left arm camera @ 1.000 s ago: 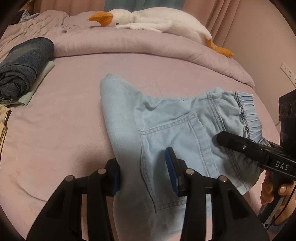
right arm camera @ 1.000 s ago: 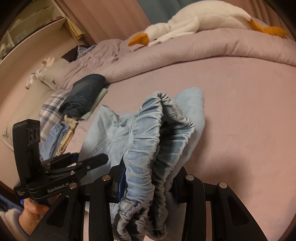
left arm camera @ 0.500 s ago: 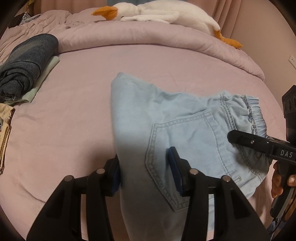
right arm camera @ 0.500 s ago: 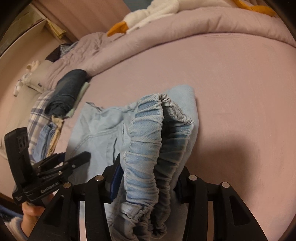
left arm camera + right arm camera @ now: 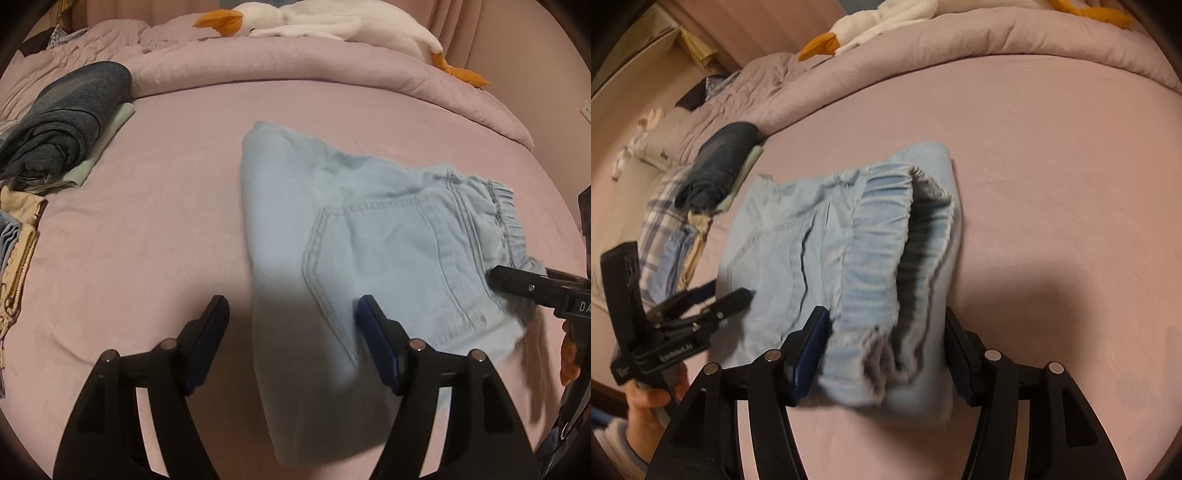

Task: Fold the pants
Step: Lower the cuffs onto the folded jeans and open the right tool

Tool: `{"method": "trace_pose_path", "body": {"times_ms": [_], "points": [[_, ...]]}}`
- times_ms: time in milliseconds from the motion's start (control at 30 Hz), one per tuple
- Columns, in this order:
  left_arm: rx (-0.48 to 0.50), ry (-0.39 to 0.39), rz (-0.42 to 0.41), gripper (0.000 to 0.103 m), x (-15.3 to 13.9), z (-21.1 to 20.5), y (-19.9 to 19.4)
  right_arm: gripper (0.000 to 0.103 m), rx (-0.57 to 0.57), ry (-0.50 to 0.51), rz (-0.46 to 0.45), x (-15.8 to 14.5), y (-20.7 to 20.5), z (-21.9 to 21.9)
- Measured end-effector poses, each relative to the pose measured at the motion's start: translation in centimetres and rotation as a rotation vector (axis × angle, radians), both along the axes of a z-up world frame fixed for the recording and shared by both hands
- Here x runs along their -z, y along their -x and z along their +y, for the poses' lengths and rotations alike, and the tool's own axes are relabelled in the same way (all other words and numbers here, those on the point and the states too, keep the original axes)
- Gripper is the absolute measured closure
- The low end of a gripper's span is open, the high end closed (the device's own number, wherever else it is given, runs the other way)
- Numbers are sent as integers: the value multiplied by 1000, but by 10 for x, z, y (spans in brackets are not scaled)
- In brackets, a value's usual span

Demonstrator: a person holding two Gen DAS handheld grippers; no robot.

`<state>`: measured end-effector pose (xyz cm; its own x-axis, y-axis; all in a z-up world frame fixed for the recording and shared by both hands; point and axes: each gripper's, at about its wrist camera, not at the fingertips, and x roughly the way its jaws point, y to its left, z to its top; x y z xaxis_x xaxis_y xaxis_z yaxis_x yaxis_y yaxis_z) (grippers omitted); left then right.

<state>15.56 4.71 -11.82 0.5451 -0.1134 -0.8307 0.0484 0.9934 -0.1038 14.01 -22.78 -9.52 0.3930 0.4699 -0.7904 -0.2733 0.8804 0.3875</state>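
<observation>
Light blue denim pants [image 5: 369, 229] lie folded on the pink bed sheet [image 5: 155, 221], back pocket up and elastic waistband to the right. My left gripper [image 5: 291, 332] is open, its fingers standing either side of the folded leg edge without pinching it. In the right wrist view the bunched waistband [image 5: 879, 258] of the pants sits loose between the wide-apart fingers of my open right gripper [image 5: 886, 339]. The left gripper [image 5: 713, 299] shows at the pants' left edge, jaws apart. A finger of the right gripper [image 5: 517, 284] rests at the waistband corner.
A rolled dark blue garment [image 5: 66, 122] on a pale green cloth lies at the left, with more stacked clothes [image 5: 18, 236] at the bed's edge. A white goose plush [image 5: 314, 22] lies on the bunched duvet [image 5: 295, 70] behind. A hand [image 5: 646, 406] holds the left gripper.
Both grippers have opened and let go of the pants. The waistband has dropped down and the pants now rest on the sheet.
</observation>
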Motion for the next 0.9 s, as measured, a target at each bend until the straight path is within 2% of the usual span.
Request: {"method": "trace_pose_path", "body": {"times_ms": [133,367,500,600,833,900], "points": [[13,-20,-2,31,9,-4,9,40,-15,64,-26,5,9,3],[4,-8,-20,31,1,-2,24,40,1,65,-45,-7,18,2],[14,-17,-19,28,11,-6,29,39,10,79,-33,8,20,2],[4,-10,-13,28,14,-8,27,37,15,95,-58,10,19,7],[-32,-13,-19,29,-3,-10,34,37,50,93,-60,-6,26,8],[-44,-23,-28,23,-10,-10,38,37,54,91,-69,-11,32,6]]}}
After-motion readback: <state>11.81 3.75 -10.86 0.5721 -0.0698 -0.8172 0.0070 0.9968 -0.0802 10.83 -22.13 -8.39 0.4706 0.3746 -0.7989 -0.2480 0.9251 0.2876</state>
